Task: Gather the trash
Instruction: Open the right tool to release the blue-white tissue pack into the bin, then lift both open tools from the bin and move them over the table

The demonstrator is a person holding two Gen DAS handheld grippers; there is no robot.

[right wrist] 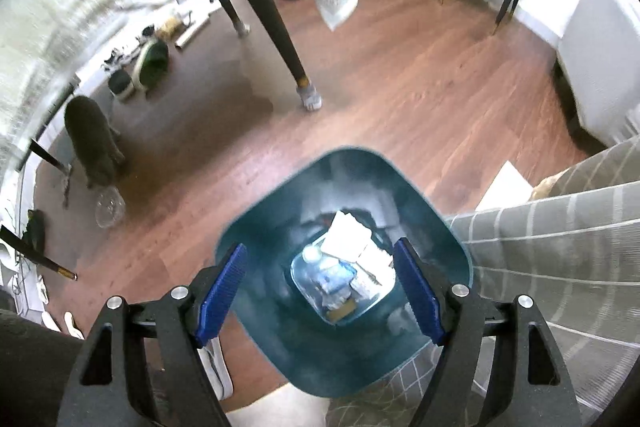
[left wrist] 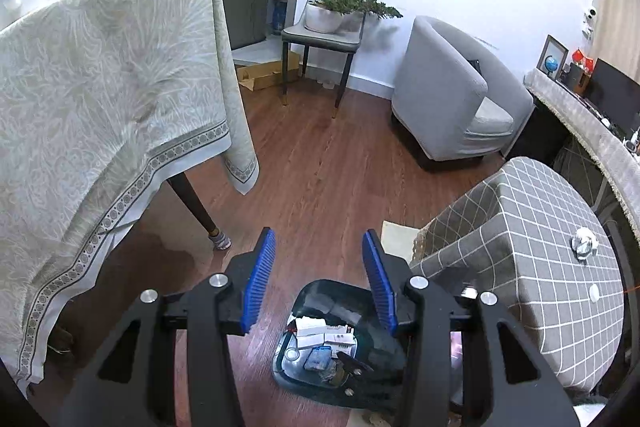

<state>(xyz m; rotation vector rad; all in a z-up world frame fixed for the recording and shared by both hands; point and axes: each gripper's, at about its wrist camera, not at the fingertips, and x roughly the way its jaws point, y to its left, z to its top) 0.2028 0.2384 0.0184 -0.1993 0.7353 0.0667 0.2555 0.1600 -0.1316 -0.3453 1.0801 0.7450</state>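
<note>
Trash (white cartons, wrappers) already lies in the dark teal plastic bin [right wrist: 344, 267]; a crumpled silver wad [left wrist: 584, 243] and white disc [left wrist: 594, 293] remain on the grey checked desk [left wrist: 540, 267]. Left gripper [left wrist: 319, 281] and right gripper [right wrist: 326, 293] fingers spread wide, empty.

Both wrist views look down, sharing the bin [left wrist: 320, 311] [right wrist: 280, 219].

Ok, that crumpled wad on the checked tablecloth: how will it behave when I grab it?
The crumpled wad looks like scrunched foil or paper, so probably very light and likely to squash between the pads. Its lumpy shape should not roll far. On the soft checked tablecloth it may skid if nudged.
</note>
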